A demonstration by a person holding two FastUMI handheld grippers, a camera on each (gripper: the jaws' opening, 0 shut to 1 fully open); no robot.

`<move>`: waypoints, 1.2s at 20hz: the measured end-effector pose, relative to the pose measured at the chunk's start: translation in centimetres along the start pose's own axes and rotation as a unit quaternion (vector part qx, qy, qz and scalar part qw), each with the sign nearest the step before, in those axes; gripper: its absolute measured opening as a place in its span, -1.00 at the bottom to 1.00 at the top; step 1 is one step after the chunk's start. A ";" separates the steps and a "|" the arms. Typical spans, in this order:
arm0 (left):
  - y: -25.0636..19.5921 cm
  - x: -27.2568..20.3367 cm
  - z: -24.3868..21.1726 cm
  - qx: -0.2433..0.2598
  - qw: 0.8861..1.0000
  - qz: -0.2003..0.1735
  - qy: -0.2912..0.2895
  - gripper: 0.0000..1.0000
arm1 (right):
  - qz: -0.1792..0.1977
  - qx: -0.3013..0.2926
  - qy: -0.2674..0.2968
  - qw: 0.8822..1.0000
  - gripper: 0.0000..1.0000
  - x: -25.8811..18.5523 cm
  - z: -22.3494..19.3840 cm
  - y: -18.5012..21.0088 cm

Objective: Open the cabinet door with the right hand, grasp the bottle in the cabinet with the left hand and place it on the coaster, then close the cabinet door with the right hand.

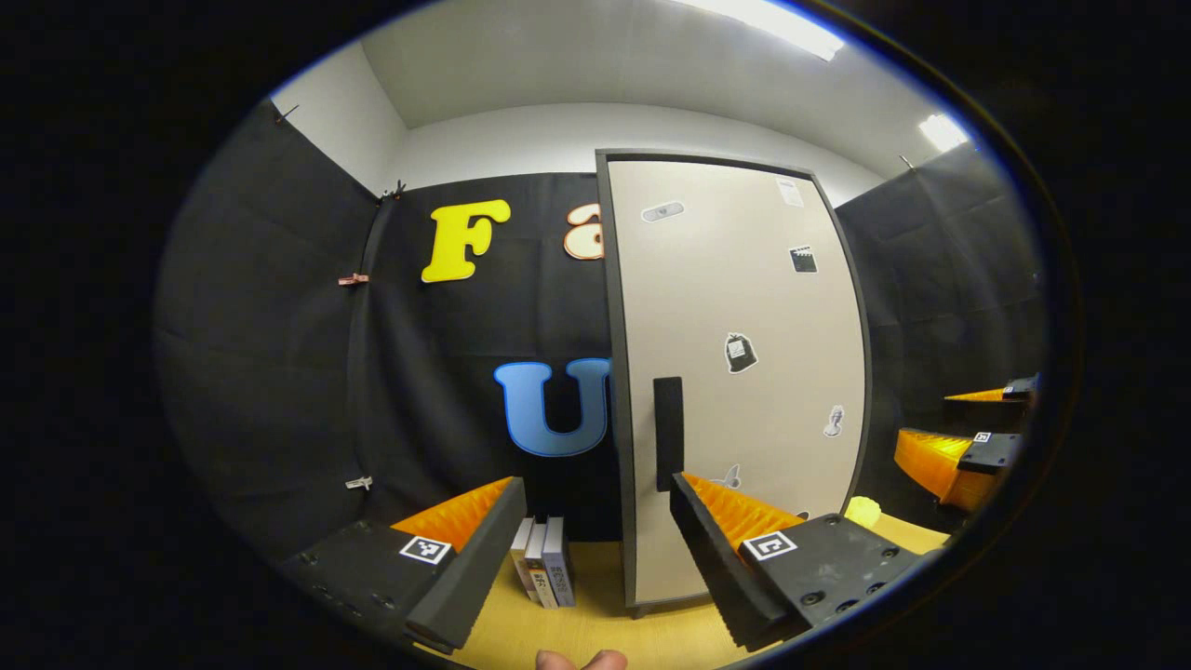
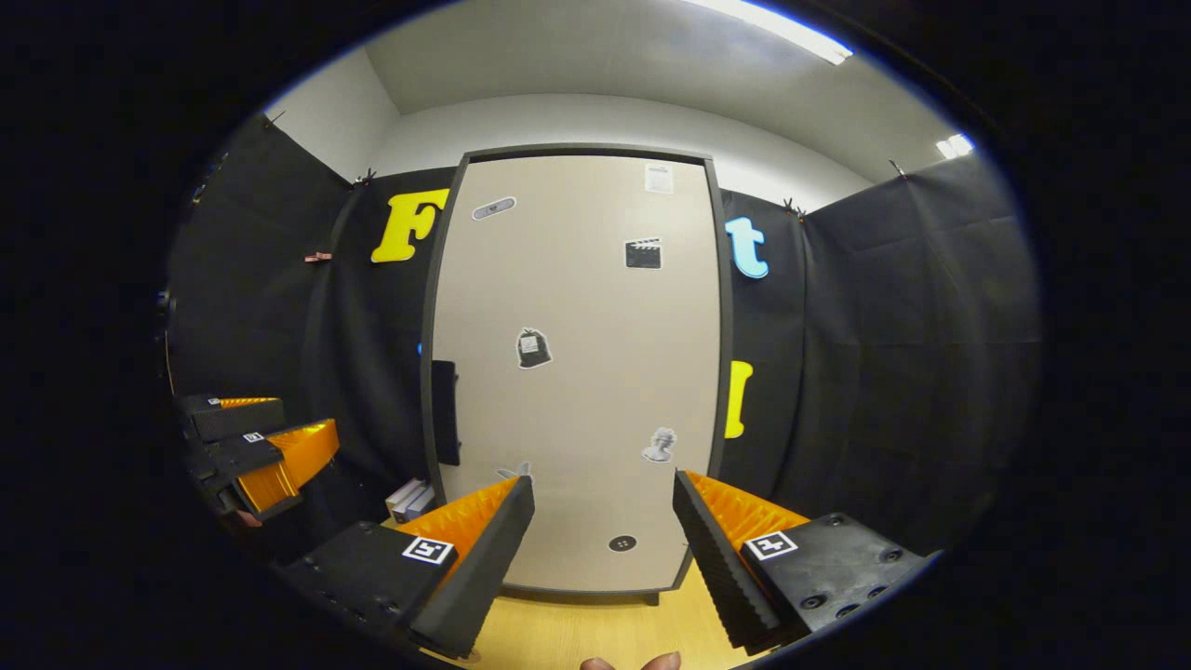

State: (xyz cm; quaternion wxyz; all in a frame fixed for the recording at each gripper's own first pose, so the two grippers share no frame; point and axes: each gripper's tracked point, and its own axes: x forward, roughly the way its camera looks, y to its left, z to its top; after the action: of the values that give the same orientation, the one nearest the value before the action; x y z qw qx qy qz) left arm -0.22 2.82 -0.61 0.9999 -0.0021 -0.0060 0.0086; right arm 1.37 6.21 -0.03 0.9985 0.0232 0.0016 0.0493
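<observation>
Tall beige cabinet door shut, dark handle at left edge

Both views look forward over the wooden tabletop at the closed cabinet door, left gripper view from farther left.

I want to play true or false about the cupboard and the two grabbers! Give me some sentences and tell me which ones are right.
1. The cabinet door is shut. True.
2. The right gripper is holding the door handle. False: its fingers stand apart with nothing between them, short of the door.
3. Some books stand on the table to the left of the cabinet in the left gripper view. True.
4. The left gripper is squeezing a bottle. False: its fingers are open and hold nothing.
5. The door is plain, with nothing stuck on it. False: several stickers are on it.
</observation>
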 end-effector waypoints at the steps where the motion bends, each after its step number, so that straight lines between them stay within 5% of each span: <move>1: 0.8 -0.2 -0.3 0.000 1.000 0.009 0.003 0.96 | 0.010 0.006 -0.002 1.000 0.94 0.6 0.2 0.8; 9: 5.7 -2.8 -2.1 0.000 0.998 0.060 0.012 0.96 | 0.077 0.036 -0.011 0.996 0.94 6.6 1.4 10.0; 22: 6.8 -3.8 -5.6 -0.005 0.997 0.058 0.044 0.96 | 0.049 0.025 0.028 0.998 0.94 17.8 -3.3 15.6; 23: 7.2 -3.9 -5.7 -0.004 0.997 0.061 0.044 0.96 | 0.038 0.024 0.031 0.999 0.89 18.3 -3.6 15.3; 24: 7.6 -4.0 -5.6 -0.004 0.997 0.065 0.044 0.96 | 0.044 0.035 0.036 0.998 0.42 18.8 -4.0 15.9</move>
State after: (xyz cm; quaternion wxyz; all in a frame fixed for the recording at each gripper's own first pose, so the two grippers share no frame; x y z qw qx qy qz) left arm -4.26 10.36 -6.29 0.9966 -0.0069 0.0384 0.0732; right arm 18.49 24.07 -3.31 0.9932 0.0561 0.0382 0.0942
